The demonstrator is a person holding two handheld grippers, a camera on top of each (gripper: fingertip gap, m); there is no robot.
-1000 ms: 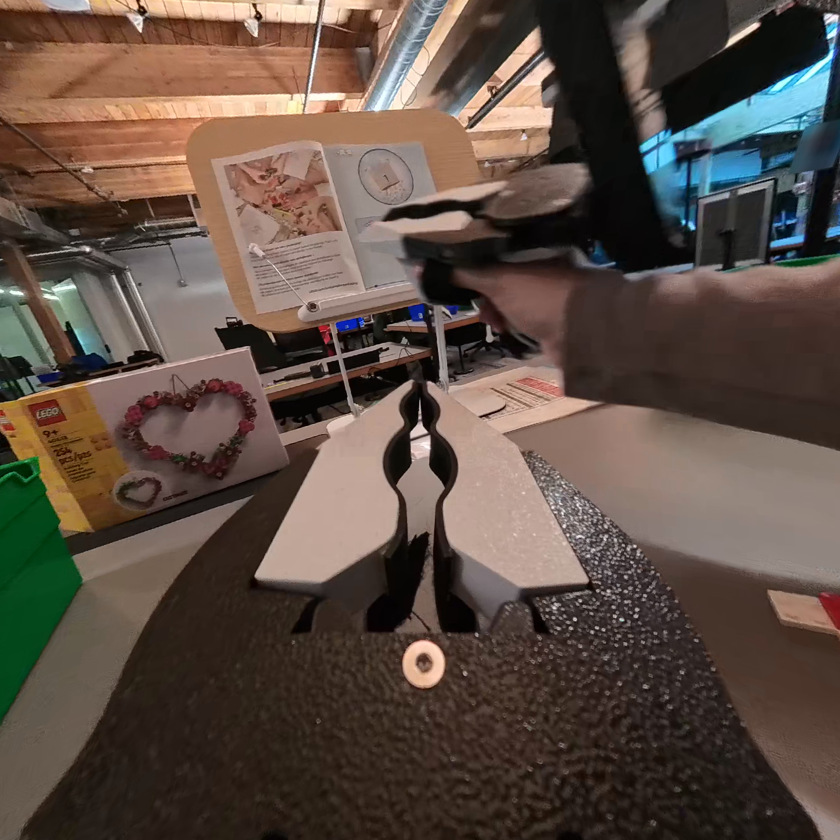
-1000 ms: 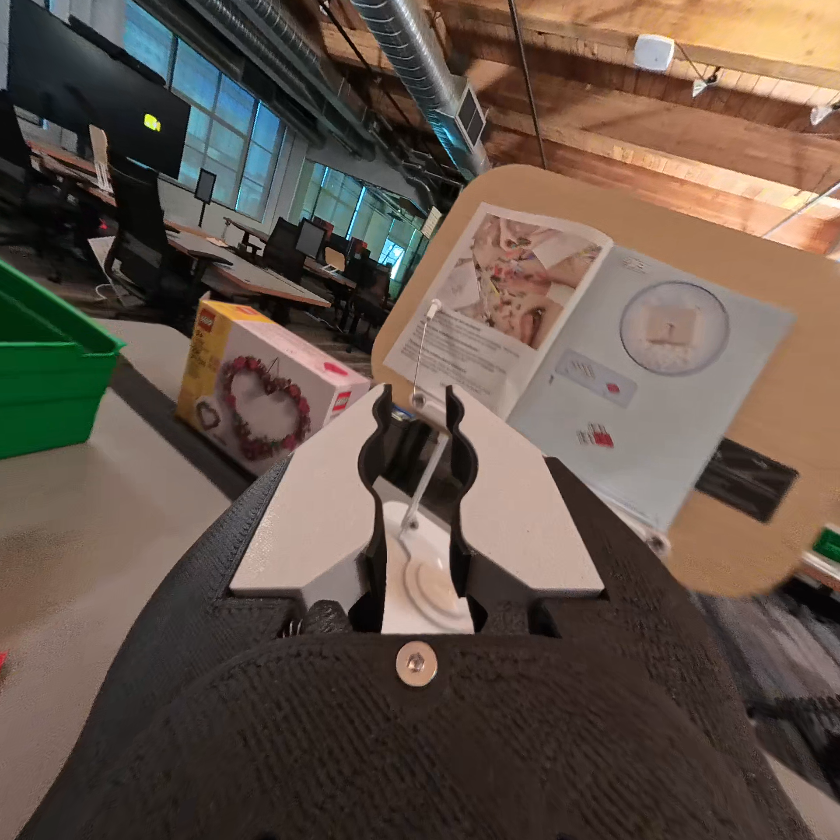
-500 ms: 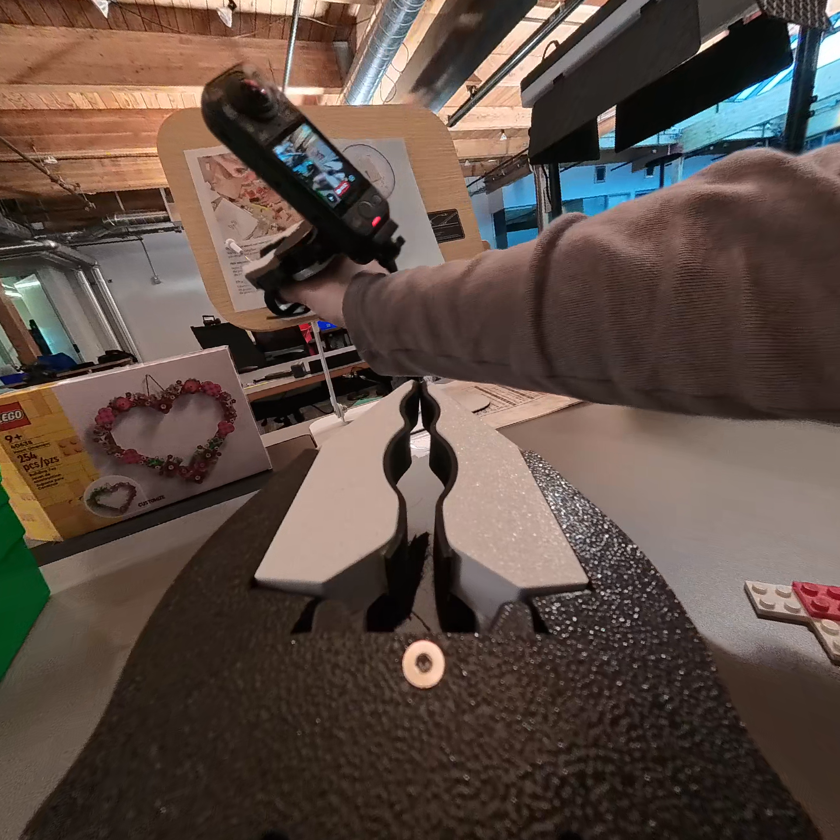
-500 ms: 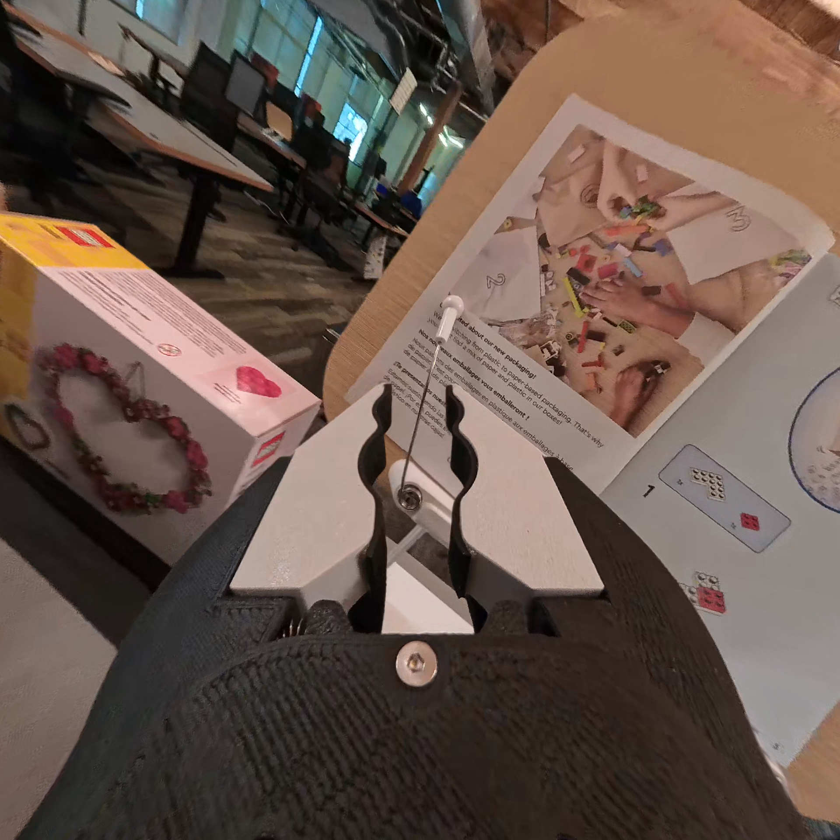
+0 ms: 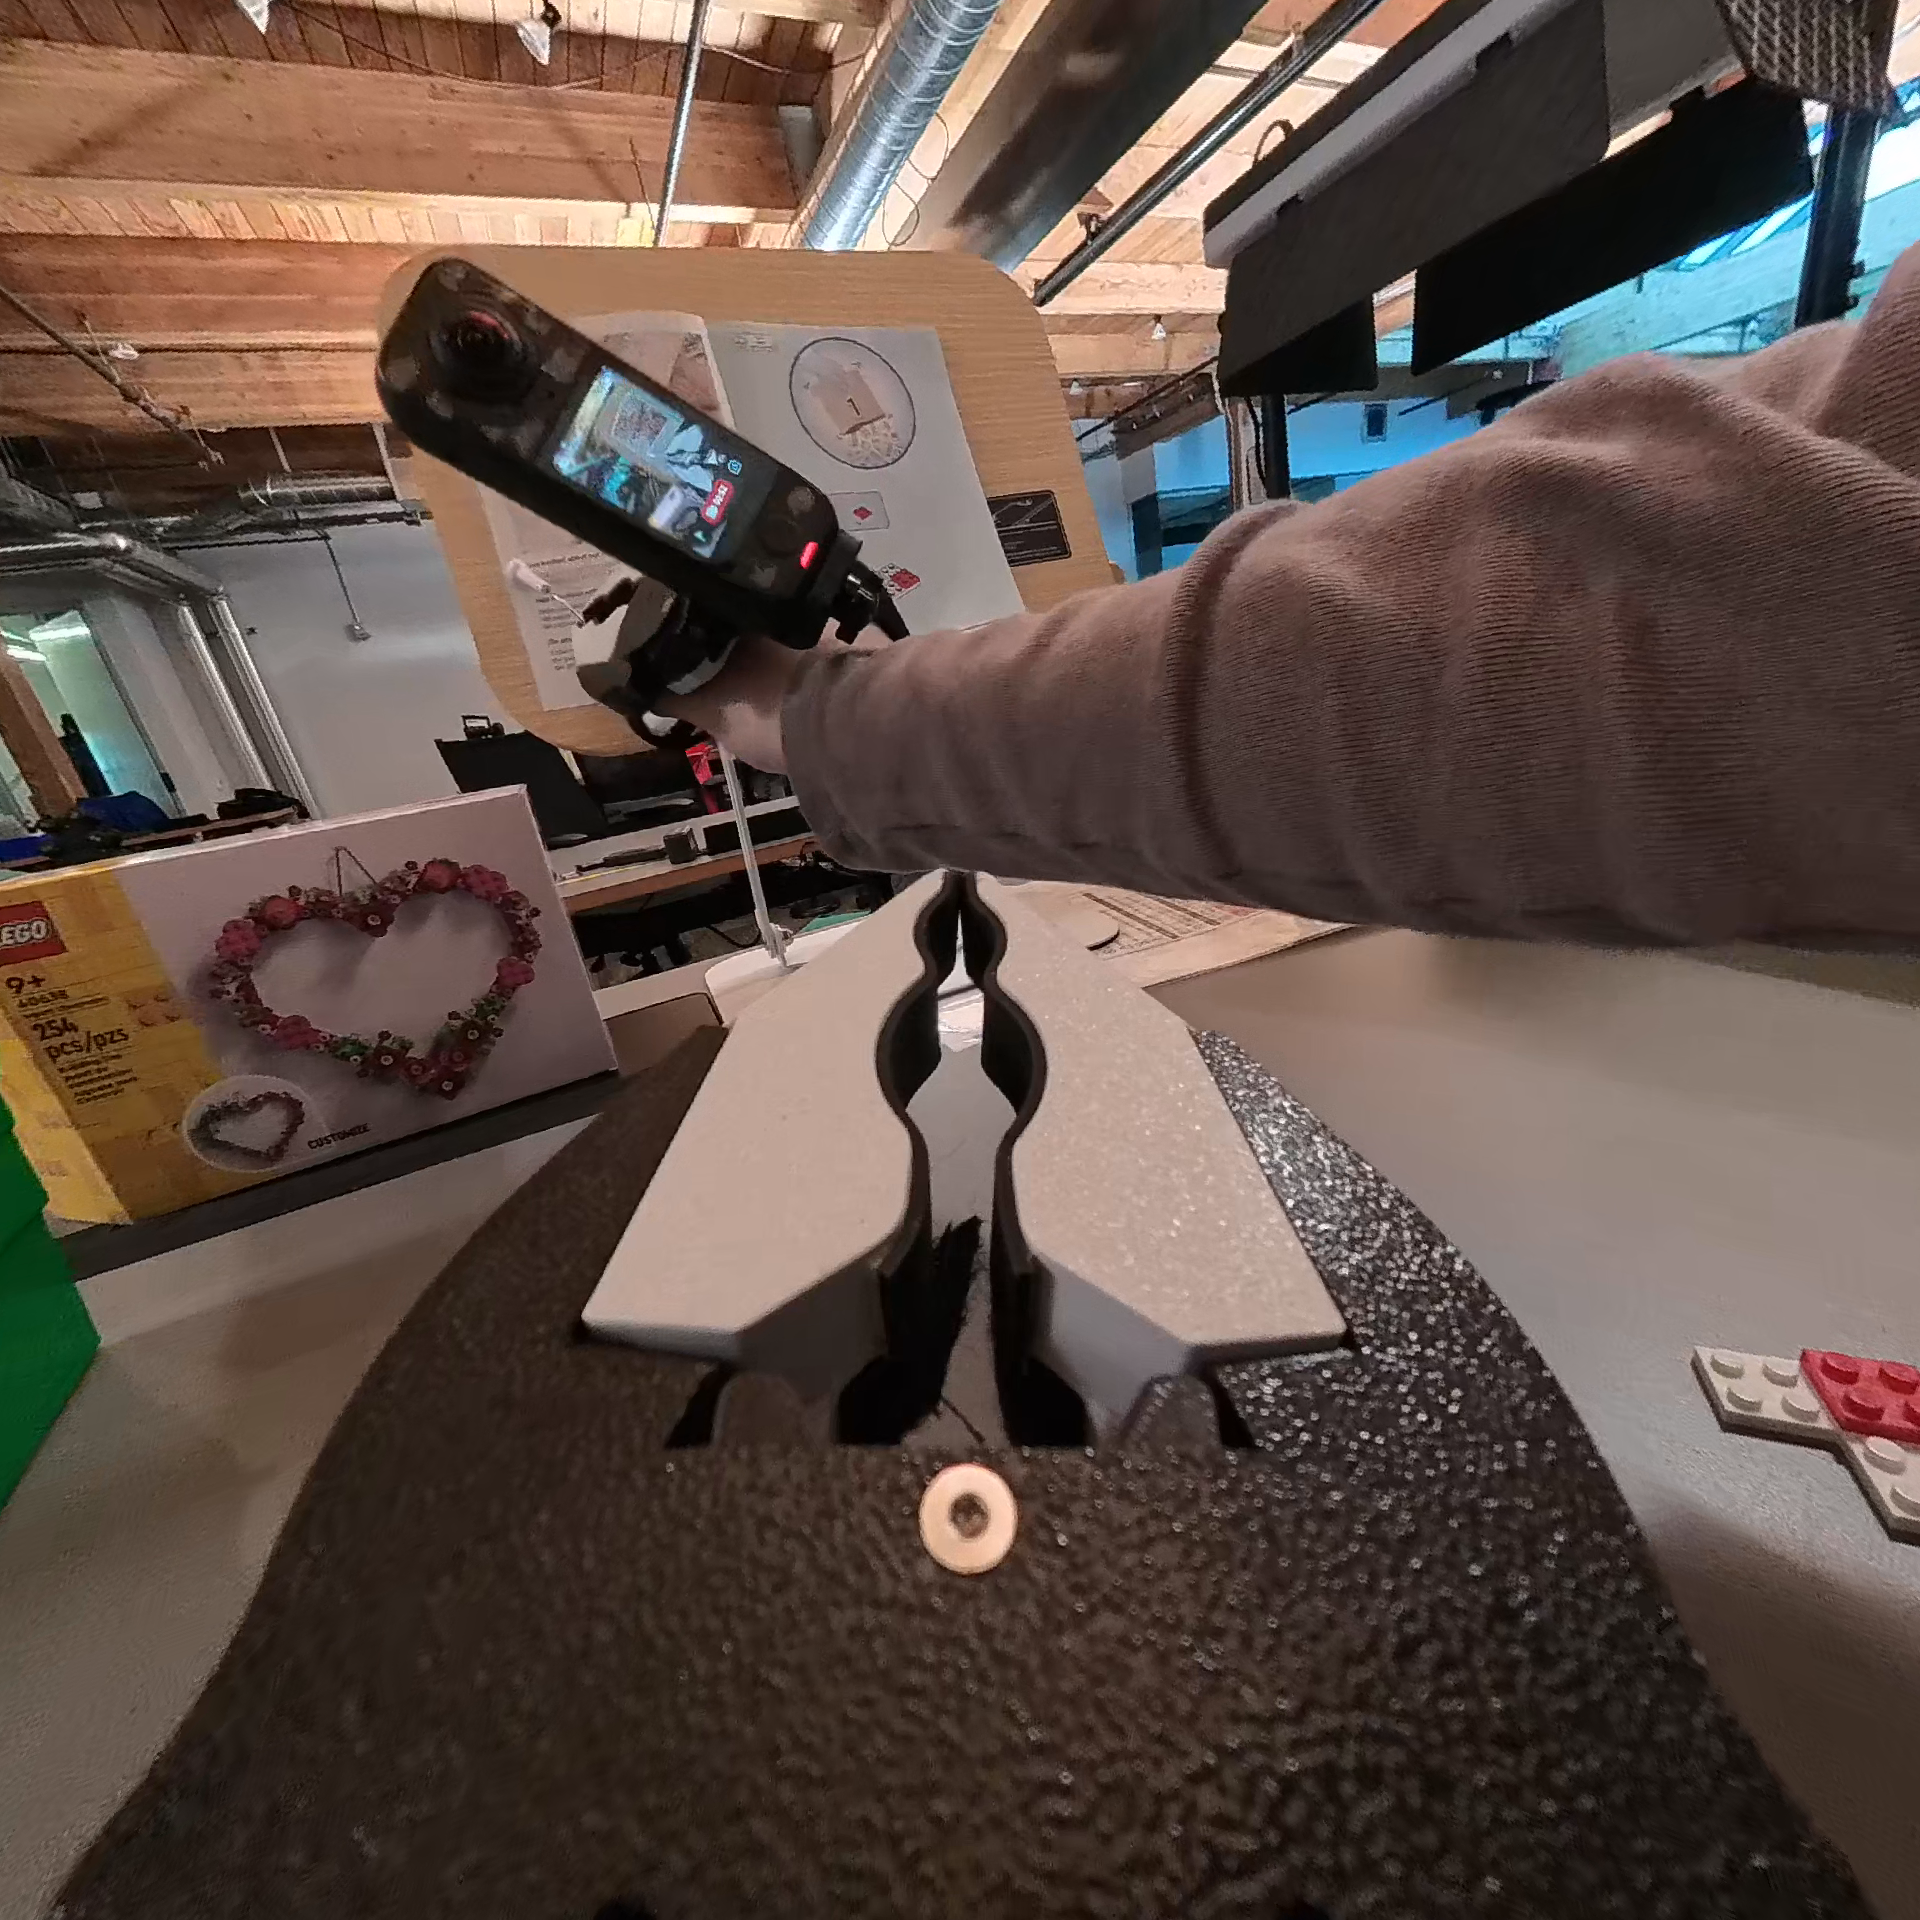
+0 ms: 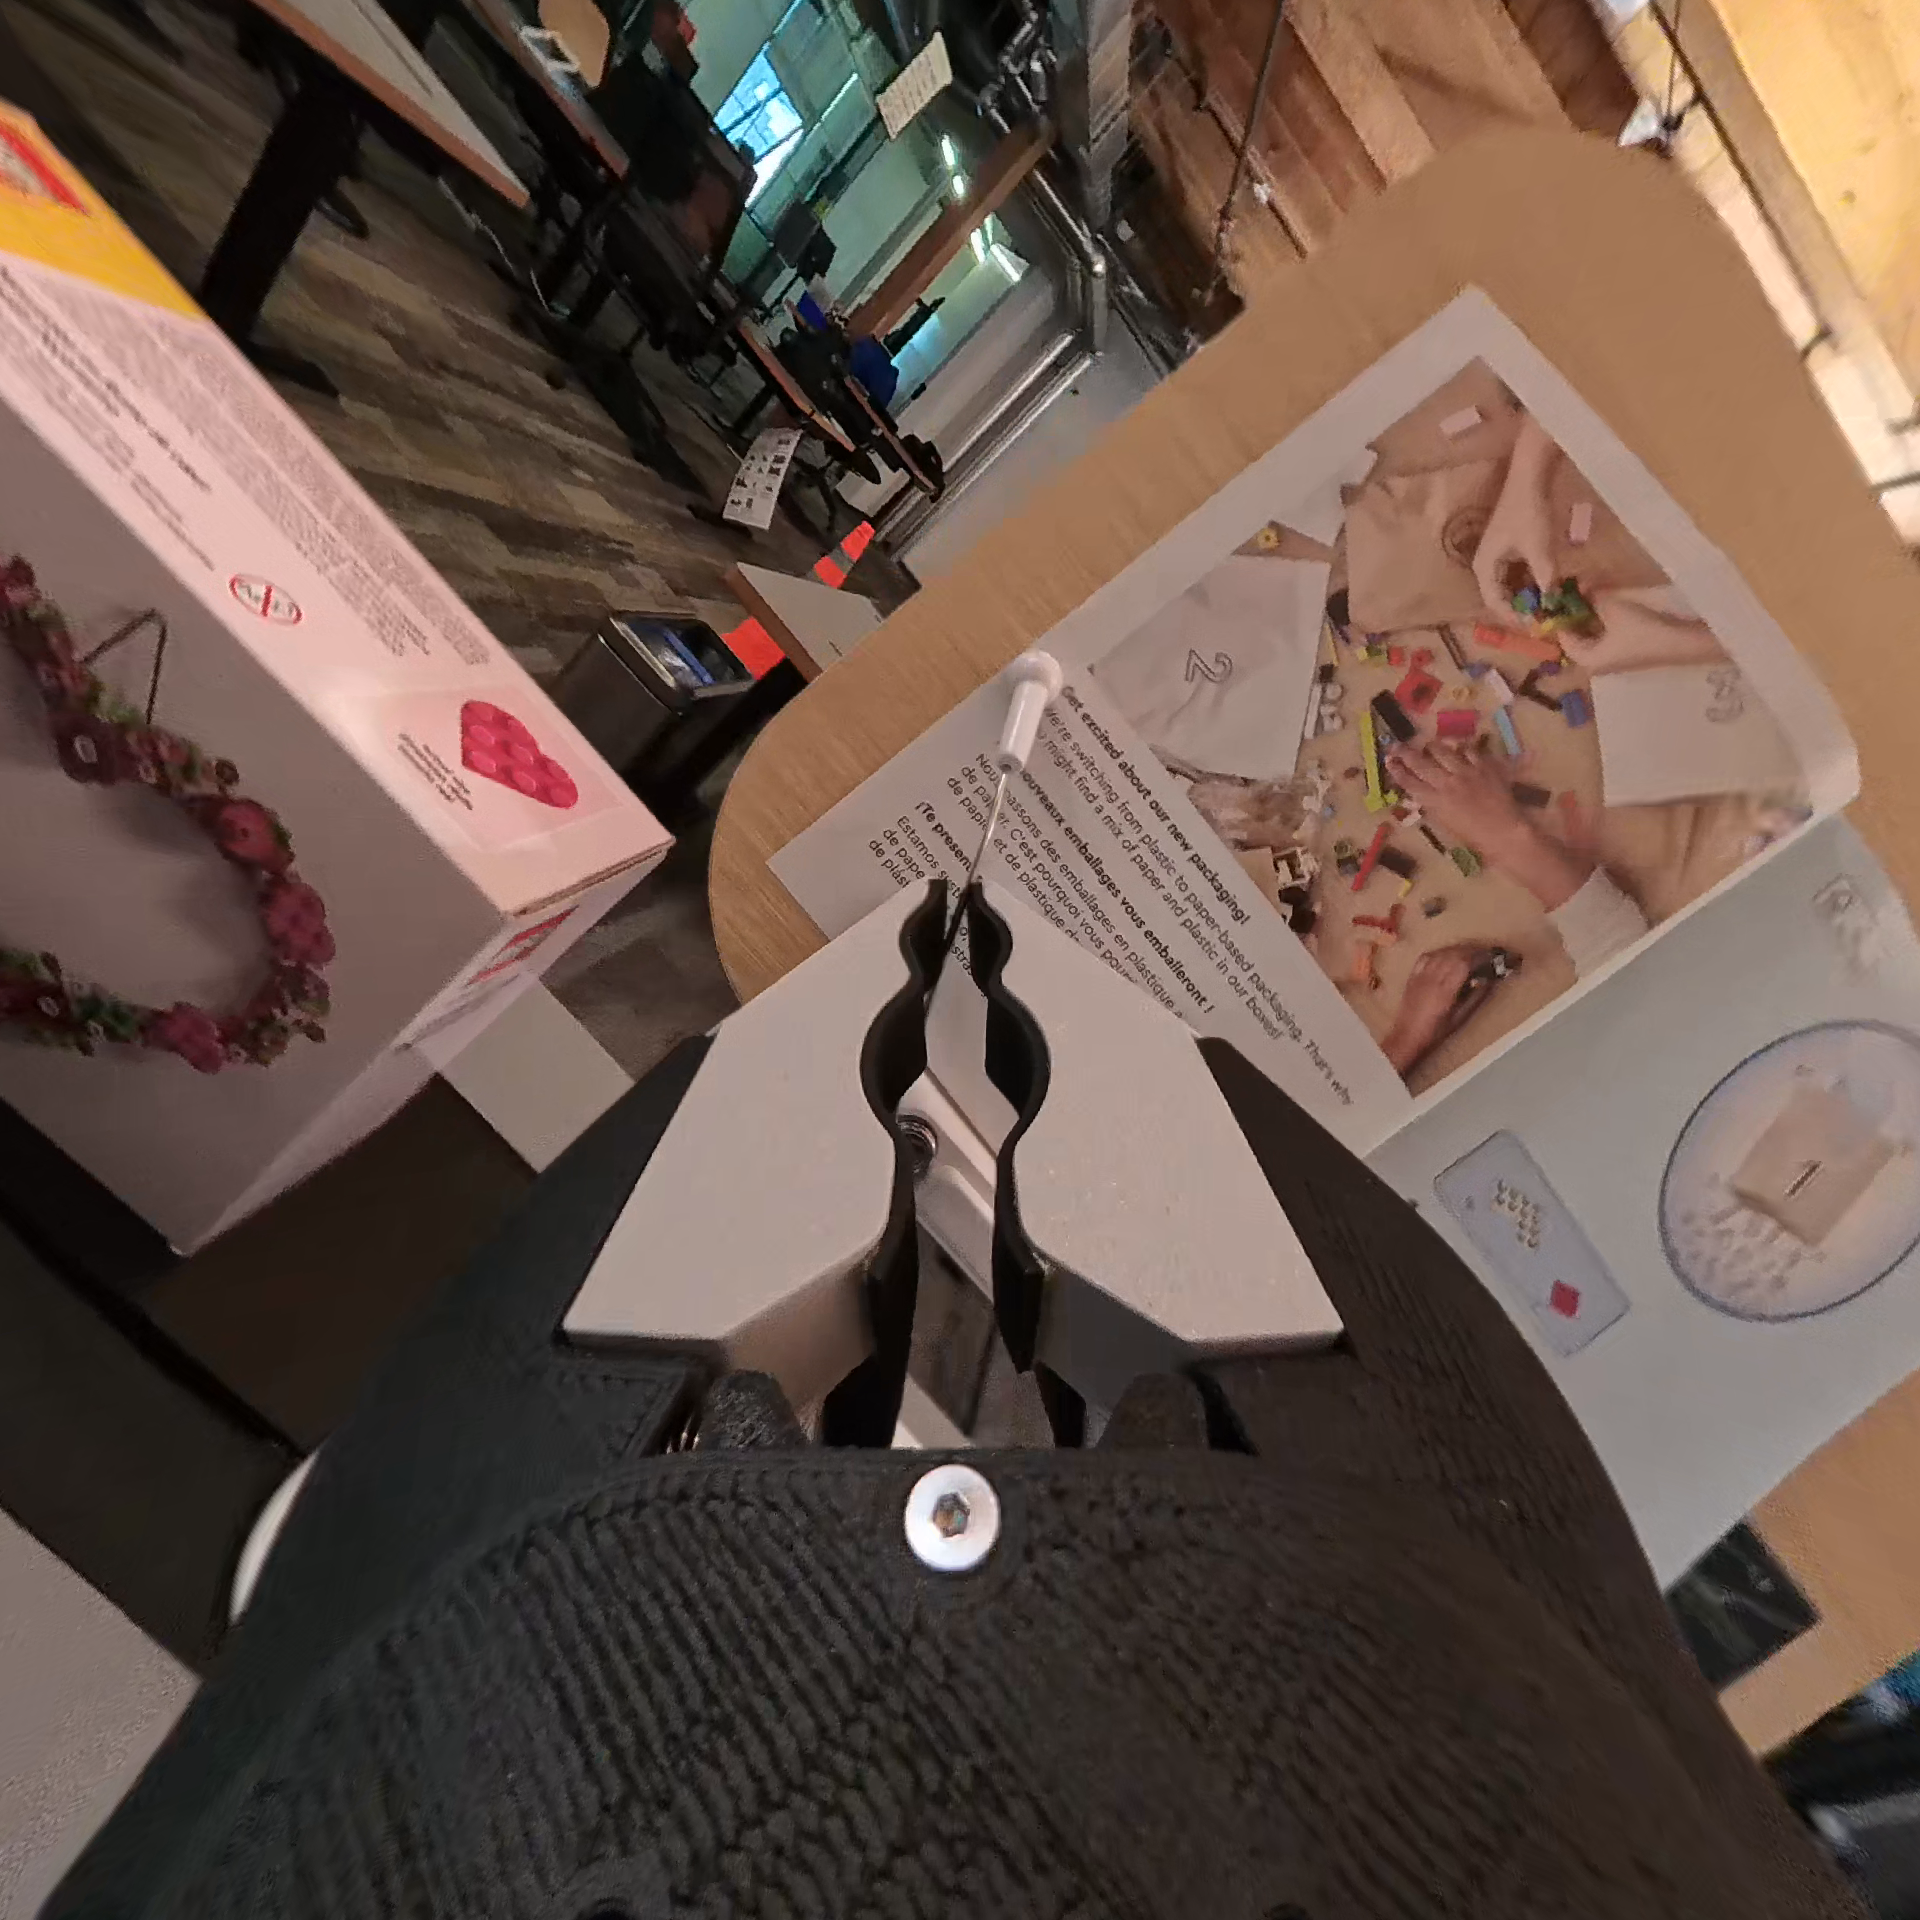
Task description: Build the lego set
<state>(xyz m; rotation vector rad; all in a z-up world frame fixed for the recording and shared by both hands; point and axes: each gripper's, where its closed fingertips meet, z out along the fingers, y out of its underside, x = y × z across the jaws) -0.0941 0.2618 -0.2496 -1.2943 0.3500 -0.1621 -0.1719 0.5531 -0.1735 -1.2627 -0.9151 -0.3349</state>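
Observation:
My right gripper (image 6: 961, 906) is shut on the thin wire page-holder arm (image 6: 994, 816) of the book stand, pinching it just below its white tip (image 6: 1029, 694). The arm lies across the open instruction booklet (image 6: 1351, 727) on the wooden stand board (image 6: 1195, 364). In the left wrist view the right gripper (image 5: 623, 665) is up at the booklet's (image 5: 914, 457) lower left, on a sleeved arm (image 5: 1351, 675). My left gripper (image 5: 957, 896) is shut with nothing between its pads, low over the grey table (image 5: 1558, 1122). A tan lego plate (image 5: 1756, 1397) with a red plate (image 5: 1860, 1397) on it lies at the right.
The lego set box (image 5: 343, 987) with a heart wreath picture stands at the back left of the table, and shows in the right wrist view (image 6: 208, 675) too. A green bin (image 5: 31, 1299) is at the far left. The stand's white base (image 5: 758, 977) sits behind my left fingertips. My right fingertips sit around 30 cm from my left ones. Measured from the fingertips, the tan lego plate (image 5: 1756, 1397) is 20 cm or so from the left gripper and 45 cm from the right.
My right gripper moved in to the stand and its fingers, open around the wire arm before, closed on it. My left gripper stayed shut and hardly moved.

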